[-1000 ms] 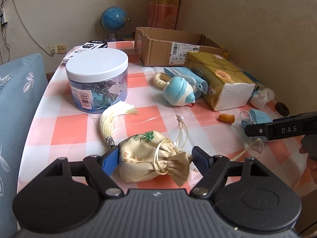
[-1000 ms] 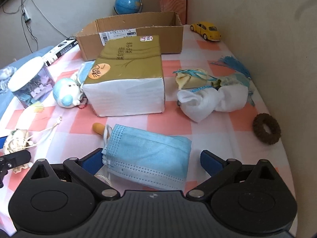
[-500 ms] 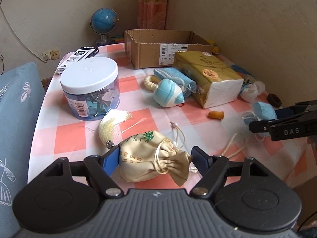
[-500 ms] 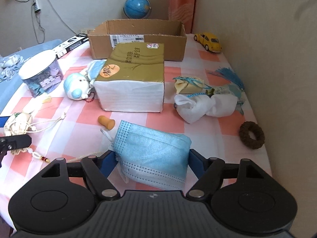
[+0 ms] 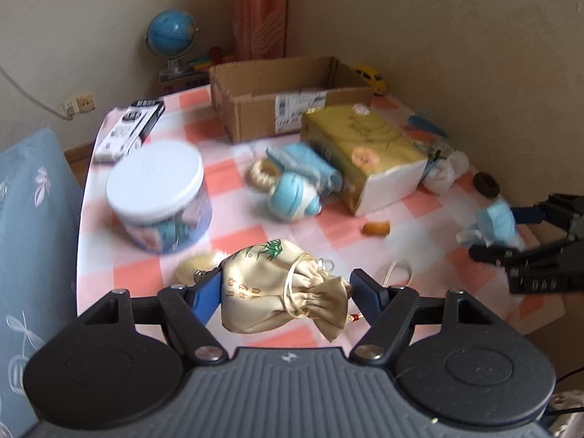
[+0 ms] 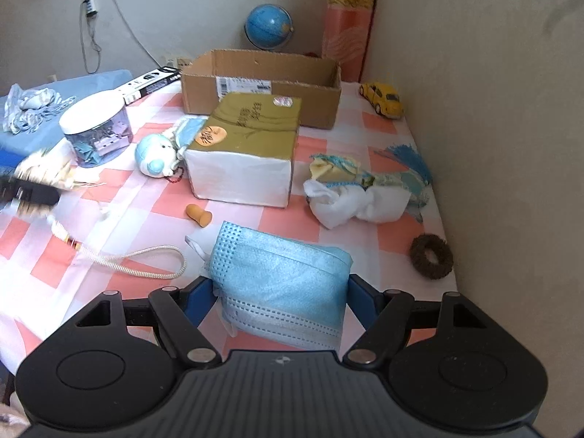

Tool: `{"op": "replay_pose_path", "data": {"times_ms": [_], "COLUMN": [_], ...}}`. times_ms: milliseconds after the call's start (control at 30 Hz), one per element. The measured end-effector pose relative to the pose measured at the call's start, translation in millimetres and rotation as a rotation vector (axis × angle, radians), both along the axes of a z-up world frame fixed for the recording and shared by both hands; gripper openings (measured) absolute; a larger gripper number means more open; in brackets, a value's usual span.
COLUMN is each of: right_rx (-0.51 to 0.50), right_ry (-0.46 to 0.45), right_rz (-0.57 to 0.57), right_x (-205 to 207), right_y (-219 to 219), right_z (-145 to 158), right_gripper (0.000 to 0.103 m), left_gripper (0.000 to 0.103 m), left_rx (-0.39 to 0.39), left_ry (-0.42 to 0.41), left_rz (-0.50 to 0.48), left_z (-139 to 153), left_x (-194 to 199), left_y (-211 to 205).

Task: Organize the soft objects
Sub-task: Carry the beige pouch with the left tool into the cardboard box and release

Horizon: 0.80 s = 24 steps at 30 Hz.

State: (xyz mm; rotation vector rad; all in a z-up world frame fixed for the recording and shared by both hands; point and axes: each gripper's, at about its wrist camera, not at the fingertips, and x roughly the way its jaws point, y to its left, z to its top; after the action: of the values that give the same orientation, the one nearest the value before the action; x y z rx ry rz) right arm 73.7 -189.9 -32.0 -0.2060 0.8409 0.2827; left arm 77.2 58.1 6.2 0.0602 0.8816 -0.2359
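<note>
My left gripper (image 5: 286,292) is shut on a cream drawstring pouch (image 5: 281,288) and holds it above the checked table, its tassel (image 5: 195,272) hanging behind. My right gripper (image 6: 279,295) is shut on a folded blue face mask (image 6: 283,284), lifted off the table; it also shows in the left wrist view (image 5: 496,221). An open cardboard box (image 6: 262,85) stands at the back of the table. A white sock bundle (image 6: 359,206), a second pouch with a blue tassel (image 6: 365,175) and a brown hair tie (image 6: 431,255) lie at the right.
A tissue pack (image 6: 246,149) sits mid-table with a blue plush toy (image 6: 157,155) and another mask beside it. A white-lidded jar (image 5: 158,197), black box (image 5: 133,129), globe (image 6: 269,26), yellow toy car (image 6: 383,98), orange stopper (image 6: 199,215) and cord loop (image 6: 146,266) are around. Walls close the right side.
Both grippers have risen and pulled back from the table, the left carrying the pouch, the right carrying the mask. The right jaws closed tighter on the mask.
</note>
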Motion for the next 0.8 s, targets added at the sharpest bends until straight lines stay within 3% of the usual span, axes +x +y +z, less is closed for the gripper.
{"op": "replay_pose_path", "data": {"times_ms": [267,533,800], "right_rx": [0.009,0.049,0.075], "right_ry": [-0.039,-0.057,-0.058], "right_rz": [0.049,0.035,0.005], "right_x": [-1.4,4.7,9.4], "right_y": [-1.3,-8.1,-18.2], "right_z": [14.0,18.7,18.0], "right_gripper": [0.08,0.08,0.08], "left_gripper": [0.074,0.073,0.074], "left_rx": [-0.05,-0.041,-0.07], "left_ry": [-0.021,-0.085,-0.136], "left_rz": [-0.042,-0.075,0.005], "left_z": [41.8,81.0,111.9], "left_x": [39.1,96.4,179.6], "left_y": [-19.3,-51.3,-77.7]}}
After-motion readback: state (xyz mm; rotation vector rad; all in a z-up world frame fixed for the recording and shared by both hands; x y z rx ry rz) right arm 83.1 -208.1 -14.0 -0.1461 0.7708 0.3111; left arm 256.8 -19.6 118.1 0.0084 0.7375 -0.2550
